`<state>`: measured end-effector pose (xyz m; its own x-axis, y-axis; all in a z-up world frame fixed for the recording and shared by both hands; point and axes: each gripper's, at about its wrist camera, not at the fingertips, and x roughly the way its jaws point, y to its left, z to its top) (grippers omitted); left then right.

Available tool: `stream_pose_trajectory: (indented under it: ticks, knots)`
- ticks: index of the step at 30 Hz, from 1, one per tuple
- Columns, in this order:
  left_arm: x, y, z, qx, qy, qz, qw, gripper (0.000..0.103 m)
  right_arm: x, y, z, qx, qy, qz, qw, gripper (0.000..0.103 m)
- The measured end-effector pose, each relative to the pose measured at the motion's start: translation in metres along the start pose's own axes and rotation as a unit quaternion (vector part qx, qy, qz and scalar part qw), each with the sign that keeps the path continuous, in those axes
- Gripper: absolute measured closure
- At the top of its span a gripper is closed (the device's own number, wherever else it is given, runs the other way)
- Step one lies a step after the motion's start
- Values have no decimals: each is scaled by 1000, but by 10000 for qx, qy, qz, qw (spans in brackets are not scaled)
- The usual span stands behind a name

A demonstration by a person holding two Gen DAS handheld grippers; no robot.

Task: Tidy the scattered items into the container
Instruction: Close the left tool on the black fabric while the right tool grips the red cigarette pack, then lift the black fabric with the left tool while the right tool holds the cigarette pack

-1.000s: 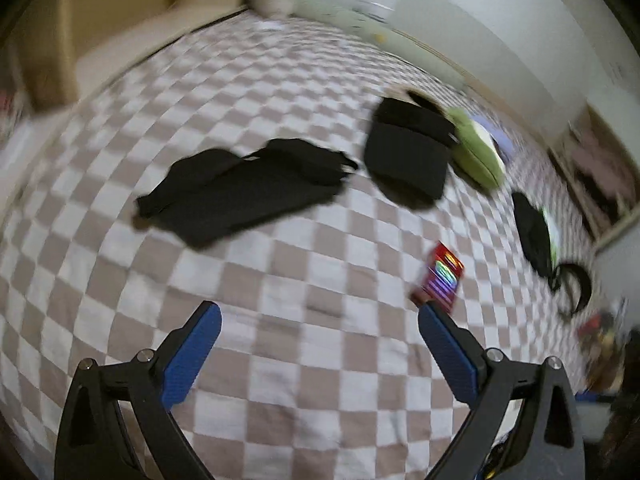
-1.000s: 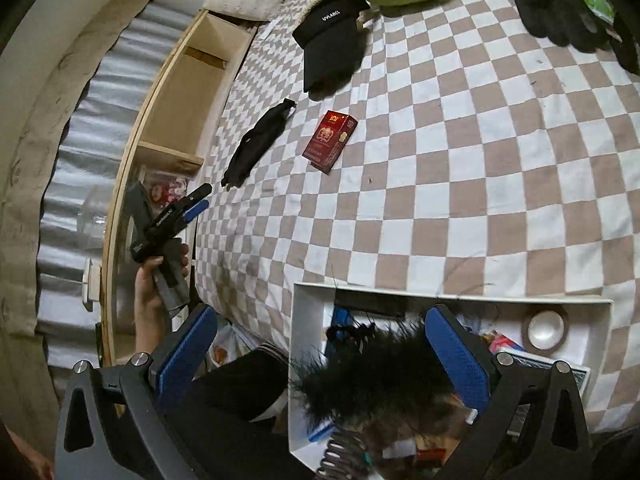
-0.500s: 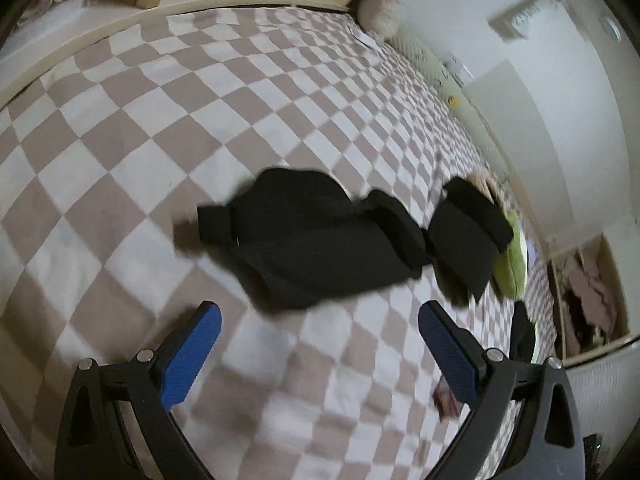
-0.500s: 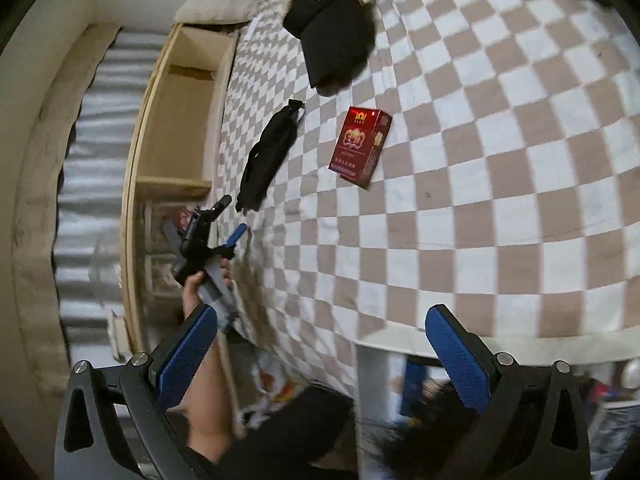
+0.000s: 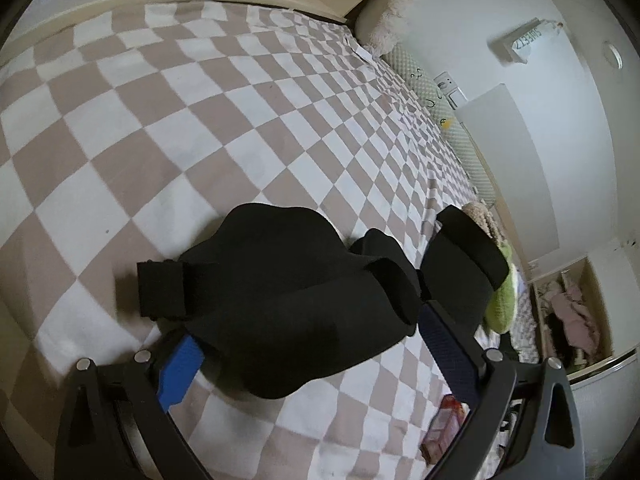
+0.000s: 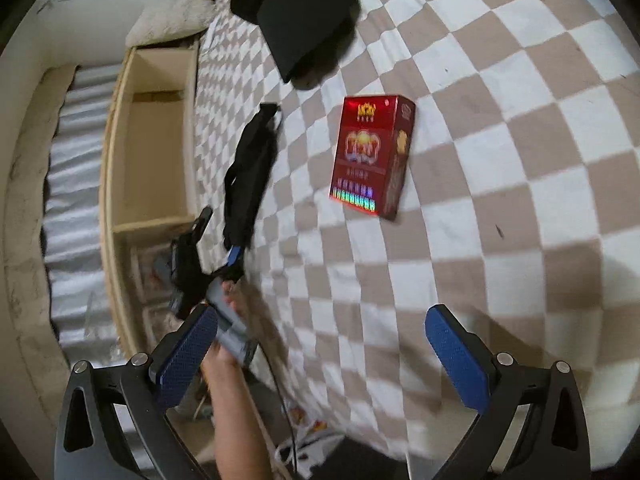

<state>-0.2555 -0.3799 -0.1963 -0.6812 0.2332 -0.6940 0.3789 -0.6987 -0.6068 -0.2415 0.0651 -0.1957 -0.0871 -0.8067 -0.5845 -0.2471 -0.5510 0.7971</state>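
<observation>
Presently the left gripper (image 5: 308, 360) stands wide open astride the near edge of the black pouch (image 5: 288, 300) on the checked bed (image 5: 160, 128) — nothing gripped, apparently set to close. Right gripper (image 6: 320, 356) hovers open, empty. Farther off lie the red cigarette pack (image 6: 370, 156) and black cap (image 6: 300, 12); container unseen.

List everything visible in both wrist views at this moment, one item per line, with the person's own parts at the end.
Bedspread: one, beige-and-white checked, under everything.
Black pouch: one, black, between the left gripper's open jaws.
Black cap: one, black, beyond the pouch.
Red box: one, red, flat on the bedspread ahead of the right gripper.
Green plush: one, green, behind the cap.
Wooden shelf: one, light wood, beside the bed.
Left gripper: black with blue pads, open.
Right gripper: black with blue pads, open, empty.
</observation>
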Motion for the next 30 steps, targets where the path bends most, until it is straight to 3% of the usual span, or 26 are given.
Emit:
stream_pose_trajectory:
  ticks: [2, 4, 9, 13, 17, 19, 21, 23, 25, 30]
  knots:
    - [2, -5, -1, 152, -90, 173, 9997, 10, 8, 2, 8, 1, -135, -185, 9997, 0]
    - [3, -7, -4, 331, -166, 461, 9983, 36, 15, 5, 15, -50, -297, -438, 9986, 0]
    - [0, -9, -13, 922, -237, 882, 9915, 53, 32, 11, 34, -176, -701, -1068, 9916, 0]
    - [-4, -5, -20, 1089, -199, 804, 9906, 61, 43, 19, 50, -534, -961, -1722, 9789, 0]
    - [-12, 0, -29, 1132, -85, 615, 9916, 67, 57, 28, 62, -1069, -916, -2005, 9695, 0]
    - [-14, 0, -34, 1180, -34, 570, 9914, 70, 66, 39, 65, -1515, -875, -2166, 9605, 1]
    - [-18, -1, -41, 1282, 24, 540, 9903, 72, 77, 51, 68, -2084, -774, -2494, 9426, 13]
    - [-20, -3, -48, 1413, 84, 519, 9886, 74, 88, 59, 67, -2521, -646, -2825, 9233, 32]
    - [-23, -4, -56, 1529, 104, 470, 9871, 77, 91, 59, 59, -2819, -456, -2913, 9130, 44]
    - [-32, -1, -67, 1462, 172, 122, 9890, 83, 97, 59, 39, -3545, 20, -3116, 8816, 44]
